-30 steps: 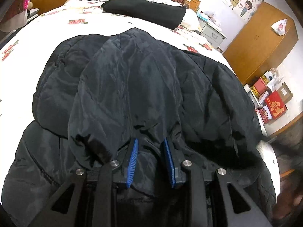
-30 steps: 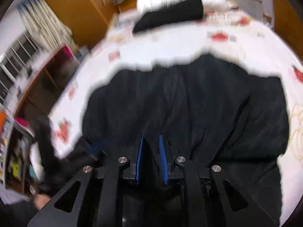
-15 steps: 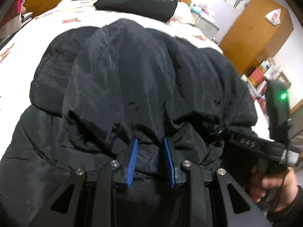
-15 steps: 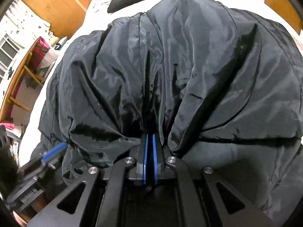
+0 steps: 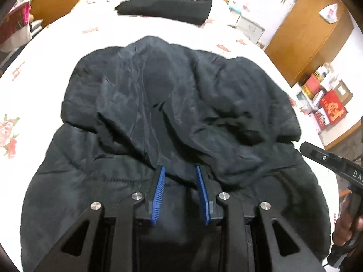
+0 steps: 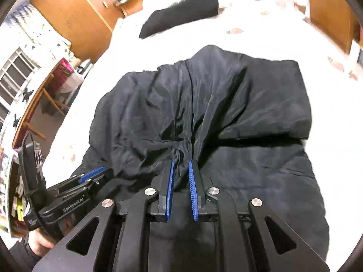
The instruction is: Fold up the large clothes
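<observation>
Wooden wardrobes and a white bedspread printed with red flowers framed the scene; the bed carried everything. At its far end, against the pillow, lay a dark folded garment, apparently already dealt with. Nearer the person, the black padded jacket lay across the middle of the bed, its upper layer turned over onto the lower part so that a puffy fold line ran across it.

The left tool had its blue pads partly apart with a bunch of the jacket's folded edge gathered between them, and the cloth seemed pinched there. The right tool stood narrower; its jaws had just been opening a little, and a pleat of the shiny fabric ran into the gap, though whether the pads pressed on it could not be made out for certain. Each tool also showed at the edge of the other's view, held by a hand, both at the jacket's near side.

By my reading, the step in hand was laying down a crosswise fold of the jacket: the doubled layer looked nearly set but was rumpled and bulging. The next move would call for letting the cloth go cleanly without dragging it back, then smoothing or pressing the puffed layer, since slippery padded fabric tends to spring open, before taking a fresh hold for a further fold.
</observation>
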Motion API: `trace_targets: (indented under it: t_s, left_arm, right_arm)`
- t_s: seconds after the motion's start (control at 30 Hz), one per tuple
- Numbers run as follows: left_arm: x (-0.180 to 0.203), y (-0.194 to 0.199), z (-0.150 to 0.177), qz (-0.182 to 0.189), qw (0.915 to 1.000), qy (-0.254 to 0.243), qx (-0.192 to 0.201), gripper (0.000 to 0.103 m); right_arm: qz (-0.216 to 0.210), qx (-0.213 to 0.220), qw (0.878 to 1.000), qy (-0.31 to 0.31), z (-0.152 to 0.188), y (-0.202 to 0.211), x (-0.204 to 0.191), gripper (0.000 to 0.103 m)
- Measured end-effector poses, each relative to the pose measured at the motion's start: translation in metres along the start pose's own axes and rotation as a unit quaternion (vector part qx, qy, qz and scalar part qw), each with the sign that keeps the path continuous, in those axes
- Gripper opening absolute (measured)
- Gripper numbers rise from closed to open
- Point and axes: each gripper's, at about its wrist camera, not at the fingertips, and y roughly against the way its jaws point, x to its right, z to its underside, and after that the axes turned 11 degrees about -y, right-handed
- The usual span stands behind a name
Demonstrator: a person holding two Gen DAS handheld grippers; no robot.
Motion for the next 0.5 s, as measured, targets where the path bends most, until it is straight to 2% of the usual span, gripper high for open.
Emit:
trace_targets:
  t_s: [0.1,0.27,0.43,0.47,0.5]
  left_arm:
    - [0.011,0.04,0.009,0.0,0.9993,-0.011,0.034,0.03]
    - [0.009,0.106,0.026,-0.001,0.9959,-0.025,0.087,0.033]
    - [0.008,0.16,0.046,-0.011,0.9907,-0.041,0.13,0.039]
    - [0.01,0.165,0.05,-0.012,0.9898,-0.043,0.135,0.04]
    - [0.012,0.171,0.056,-0.015,0.9891,-0.044,0.14,0.04]
  right_arm:
    - [-0.004,0.034,0.999,0.012,0.007,0.037,-0.005,0.014]
    - [-0.015,0.09,0.995,0.032,0.035,0.097,-0.01,0.022]
    - [-0.011,0.117,0.991,0.055,0.07,0.132,-0.002,0.024]
    - [-0.008,0.12,0.991,0.056,0.077,0.136,0.002,0.026]
    - [-0.007,0.121,0.991,0.057,0.082,0.139,0.005,0.032]
